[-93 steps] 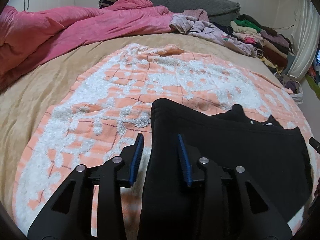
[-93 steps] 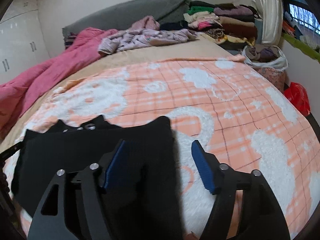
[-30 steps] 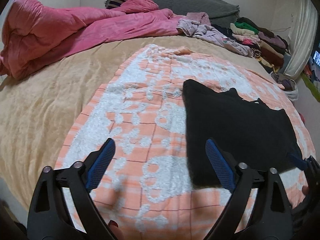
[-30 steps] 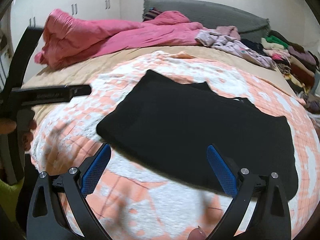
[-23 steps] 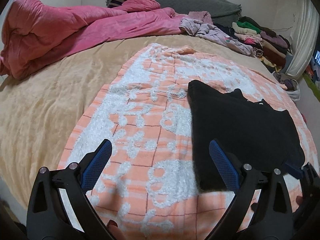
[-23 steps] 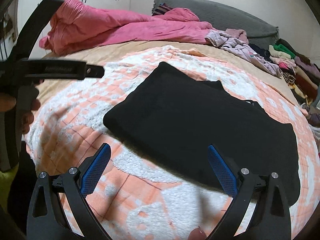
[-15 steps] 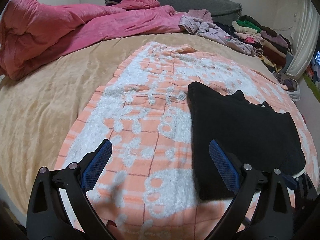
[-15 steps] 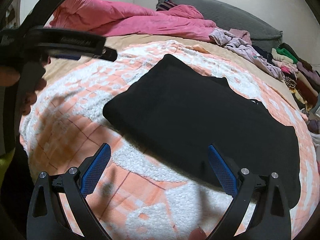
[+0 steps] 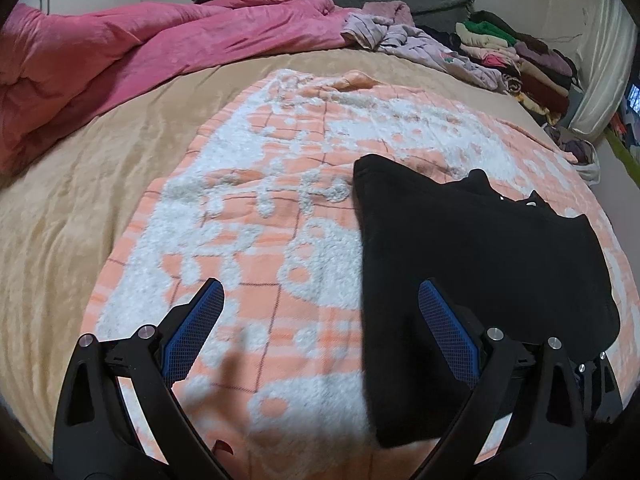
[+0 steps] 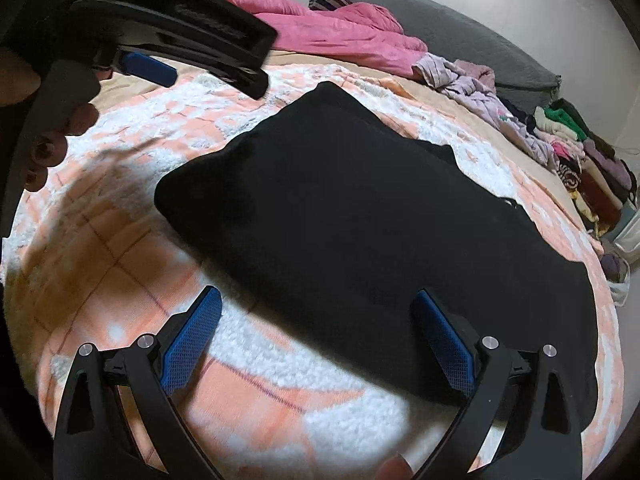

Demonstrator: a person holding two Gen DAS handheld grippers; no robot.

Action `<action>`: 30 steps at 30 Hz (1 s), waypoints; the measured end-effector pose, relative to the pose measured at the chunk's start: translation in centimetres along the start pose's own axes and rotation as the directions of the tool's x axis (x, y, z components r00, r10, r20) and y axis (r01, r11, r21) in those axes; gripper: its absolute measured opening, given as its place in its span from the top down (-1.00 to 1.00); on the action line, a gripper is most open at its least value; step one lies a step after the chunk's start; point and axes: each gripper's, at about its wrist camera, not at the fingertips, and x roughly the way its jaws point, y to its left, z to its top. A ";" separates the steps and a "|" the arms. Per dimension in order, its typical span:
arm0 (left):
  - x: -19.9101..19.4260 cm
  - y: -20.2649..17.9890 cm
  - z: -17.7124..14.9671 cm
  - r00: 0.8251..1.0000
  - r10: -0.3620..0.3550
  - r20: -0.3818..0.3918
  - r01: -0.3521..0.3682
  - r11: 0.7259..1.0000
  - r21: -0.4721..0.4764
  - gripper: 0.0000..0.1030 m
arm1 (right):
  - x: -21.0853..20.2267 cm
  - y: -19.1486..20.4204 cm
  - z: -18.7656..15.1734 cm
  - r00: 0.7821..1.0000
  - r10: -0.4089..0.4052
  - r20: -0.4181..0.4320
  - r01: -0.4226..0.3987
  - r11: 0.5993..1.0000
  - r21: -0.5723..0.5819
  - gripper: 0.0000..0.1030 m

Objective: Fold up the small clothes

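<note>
1. The peach-and-white blanket [image 9: 256,240] lies bare left of the black garment [image 9: 472,248]: open passage there.
2. Far behind the garment, the pink duvet [image 9: 132,52] and a heap of loose clothes [image 9: 416,40] block the way.
3. Right of the garment, stacked folded clothes [image 9: 520,64] close that side.

A home bedroom: bed [image 9: 100,184], pink duvet [image 9: 140,48], stacked clothes [image 9: 520,60].

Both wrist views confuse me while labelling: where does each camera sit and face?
Left wrist: on the left gripper, facing the orange blanket; fingers open.
Right wrist: on the right gripper, above the black garment; fingers open; a hand holds the left gripper.
Shared: garment, blanket, pink duvet.
</note>
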 end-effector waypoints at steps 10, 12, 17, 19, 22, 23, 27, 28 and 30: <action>3.4 -1.0 0.9 0.998 -0.027 -0.062 0.027 1.000 -0.002 -0.77 | 1.2 1.1 1.2 0.997 -0.064 0.050 0.067 0.995 -0.071 -0.73; 4.1 -1.0 1.1 0.996 -0.041 -0.083 0.039 0.999 -0.014 -0.77 | 1.1 1.2 1.3 0.995 -0.067 0.069 0.073 0.994 -0.083 -0.50; 4.8 -1.2 1.3 0.994 -0.053 -0.098 0.051 0.998 -0.025 -0.77 | 0.1 0.2 1.4 0.990 -0.065 0.122 0.071 0.996 -0.048 0.37; 5.0 -1.5 1.4 0.993 -0.060 -0.106 0.058 0.998 -0.025 -0.77 | -0.4 -0.7 1.4 0.989 -0.039 0.143 0.041 0.999 -0.012 0.54; 5.2 -2.0 1.5 0.987 -0.108 -0.120 0.104 0.994 -0.040 -0.77 | -1.2 -1.9 1.4 0.985 0.002 0.174 -0.012 0.998 0.056 0.63; 5.1 -2.2 1.6 0.986 -0.118 -0.121 0.114 0.993 -0.042 -0.77 | -1.5 -2.3 1.4 0.983 0.016 0.183 -0.031 0.996 0.078 0.65; 4.8 -3.5 1.9 0.978 -0.174 -0.118 0.169 0.984 -0.051 -0.55 | -2.5 -3.8 1.1 0.973 0.059 0.222 -0.092 0.985 0.143 0.69; 4.7 -3.8 2.0 0.974 -0.193 -0.121 0.188 0.981 -0.054 -0.42 | -2.8 -4.0 1.1 0.972 0.065 0.225 -0.101 0.983 0.151 0.70; 4.6 -4.6 2.2 0.965 -0.229 -0.128 0.222 0.973 -0.066 -0.14 | -3.2 -4.4 1.0 0.969 0.072 0.236 -0.113 0.980 0.162 0.71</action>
